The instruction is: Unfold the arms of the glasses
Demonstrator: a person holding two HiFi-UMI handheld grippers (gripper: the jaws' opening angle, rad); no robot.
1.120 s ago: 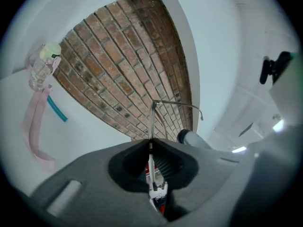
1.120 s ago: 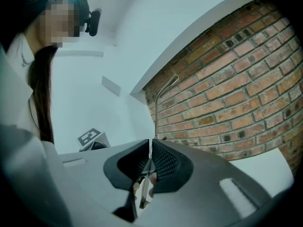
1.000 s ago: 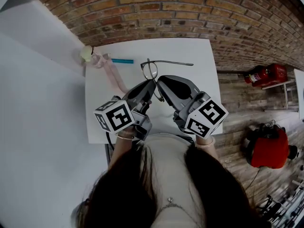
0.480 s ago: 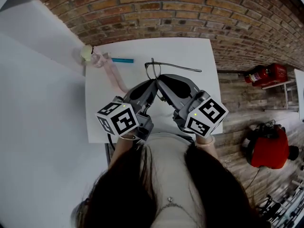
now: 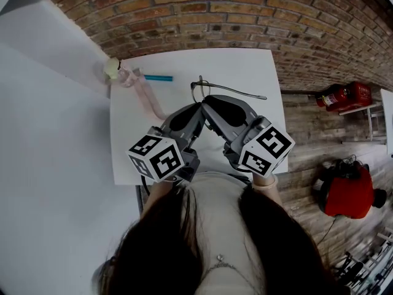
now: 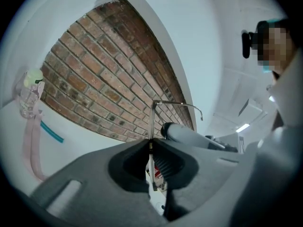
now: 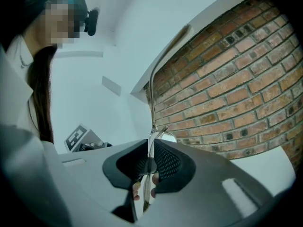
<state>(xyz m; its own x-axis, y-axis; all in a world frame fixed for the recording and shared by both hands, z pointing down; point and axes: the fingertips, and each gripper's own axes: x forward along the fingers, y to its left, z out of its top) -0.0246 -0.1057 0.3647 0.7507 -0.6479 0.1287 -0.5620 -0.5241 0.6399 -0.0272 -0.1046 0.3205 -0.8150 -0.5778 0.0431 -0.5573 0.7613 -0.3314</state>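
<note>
thin metal, matt plastic, rough brick

the glasses (image 5: 228, 91) are thin wire metal, dark with a dull sheen, and carry a clear glossy lens. the left gripper (image 6: 150, 143) and right gripper (image 7: 149, 143) have smooth matt grey plastic shells. their pads (image 7: 166, 162) are darker, with a fine ribbed grip texture. the marker cubes (image 5: 156, 158) look matt, black print on white. the table (image 5: 245, 66) top is smooth, flat white with no shine. the brick wall (image 5: 245, 17) is rough and mottled, with recessed mortar lines. the bottle (image 6: 28, 96) is clear, crinkled plastic. the strap (image 5: 147, 100) is soft, pale pink and translucent. the fire extinguisher (image 5: 344, 97) is glossy red.
</note>
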